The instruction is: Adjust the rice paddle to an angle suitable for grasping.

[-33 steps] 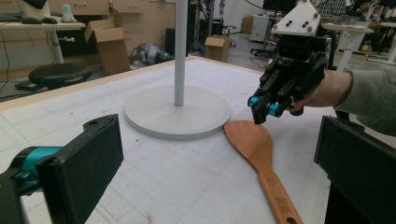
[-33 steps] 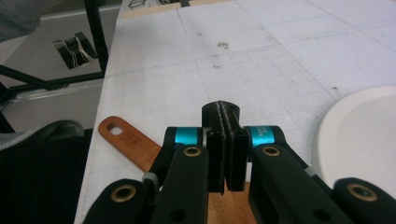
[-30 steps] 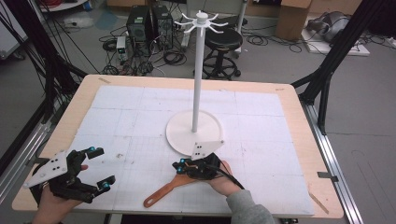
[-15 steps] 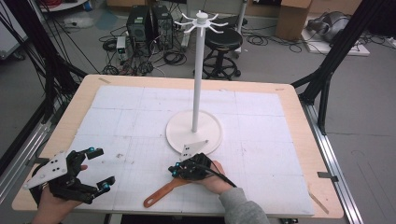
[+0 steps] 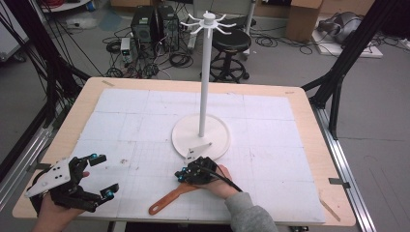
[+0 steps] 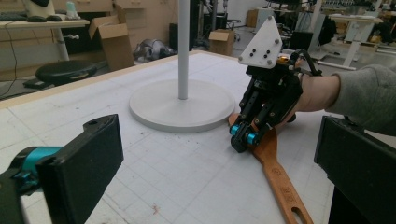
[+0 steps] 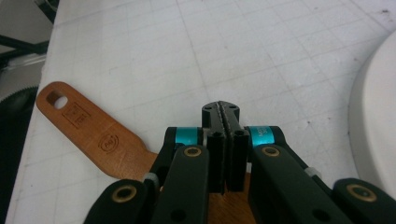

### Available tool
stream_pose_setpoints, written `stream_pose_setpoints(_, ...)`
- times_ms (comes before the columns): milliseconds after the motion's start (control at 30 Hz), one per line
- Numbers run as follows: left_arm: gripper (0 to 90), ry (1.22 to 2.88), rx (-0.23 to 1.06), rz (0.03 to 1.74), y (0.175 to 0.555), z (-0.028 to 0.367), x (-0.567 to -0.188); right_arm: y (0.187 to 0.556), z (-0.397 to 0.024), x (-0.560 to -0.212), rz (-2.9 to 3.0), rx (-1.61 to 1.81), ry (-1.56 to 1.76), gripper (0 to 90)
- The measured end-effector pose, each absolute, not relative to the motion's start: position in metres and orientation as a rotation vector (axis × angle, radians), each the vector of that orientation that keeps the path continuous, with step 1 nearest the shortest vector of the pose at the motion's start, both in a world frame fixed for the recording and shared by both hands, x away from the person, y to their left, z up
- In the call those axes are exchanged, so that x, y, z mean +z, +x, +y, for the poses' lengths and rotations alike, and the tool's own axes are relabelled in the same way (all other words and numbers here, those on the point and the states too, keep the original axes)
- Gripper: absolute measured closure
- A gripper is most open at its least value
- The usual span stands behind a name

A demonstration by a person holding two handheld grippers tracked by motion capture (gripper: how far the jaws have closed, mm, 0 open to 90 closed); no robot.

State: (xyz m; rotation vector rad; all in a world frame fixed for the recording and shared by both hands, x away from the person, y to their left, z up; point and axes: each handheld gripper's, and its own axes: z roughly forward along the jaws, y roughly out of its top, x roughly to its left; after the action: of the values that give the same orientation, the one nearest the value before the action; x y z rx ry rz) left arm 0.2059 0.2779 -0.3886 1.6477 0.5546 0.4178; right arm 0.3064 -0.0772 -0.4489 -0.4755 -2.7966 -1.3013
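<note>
A brown wooden paddle (image 5: 167, 199) with a hole in its handle end lies flat near the table's front edge, also visible as the paddle (image 6: 276, 173) (image 7: 95, 133). My right gripper (image 5: 182, 175) is low over the paddle's wider end, jaws pressed together with nothing between them; its tips (image 7: 220, 111) rest at the white mat just past the wood. From the left gripper view, the right gripper (image 6: 243, 136) points down at the paddle. My left gripper (image 5: 104, 176) is held at the front left, jaws wide apart and empty (image 6: 217, 156).
A white stand rises mid-table: round base (image 5: 217, 140) just behind the right gripper, thin pole (image 5: 205, 77), and hooks (image 5: 209, 20) at the top. A white gridded mat (image 5: 125, 125) covers the wooden table (image 5: 309, 96). Floor clutter lies beyond the far edge.
The right gripper has shifted left and sunk toward the paddle, staying shut. The left gripper has kept still.
</note>
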Motion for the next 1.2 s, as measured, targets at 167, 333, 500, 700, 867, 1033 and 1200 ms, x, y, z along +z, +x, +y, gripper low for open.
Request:
stream_pose_setpoints(167,1.8,1.642,0.422,0.562,0.205,0.28,-0.389,0.306,-0.077,-0.448,-2.829,-1.293,-0.442,89.0)
stream_pose_setpoints(333,1.8,1.64,0.423,0.565,0.205,0.281,-0.389,0.305,-0.079,-0.448,-2.831,-1.281,-0.453,89.1)
stream_pose_setpoints(500,1.8,1.637,0.428,0.568,0.205,0.283,-0.388,0.303,-0.084,-0.447,-2.801,-1.246,-0.526,89.3)
stream_pose_setpoints(700,1.8,1.635,0.429,0.576,0.205,0.285,-0.388,0.299,-0.095,-0.446,-2.812,-1.242,-0.523,89.3)
stream_pose_setpoints(867,1.8,1.64,0.428,0.573,0.205,0.284,-0.388,0.296,-0.104,-0.445,-2.831,-1.232,-0.517,89.2)
stream_pose_setpoints(1033,1.8,1.634,0.429,0.574,0.205,0.285,-0.388,0.294,-0.112,-0.445,-2.842,-1.226,-0.523,89.3)
stream_pose_setpoints(1200,1.8,1.636,0.429,0.574,0.205,0.285,-0.388,0.291,-0.122,-0.445,-2.833,-1.226,-0.543,89.3)
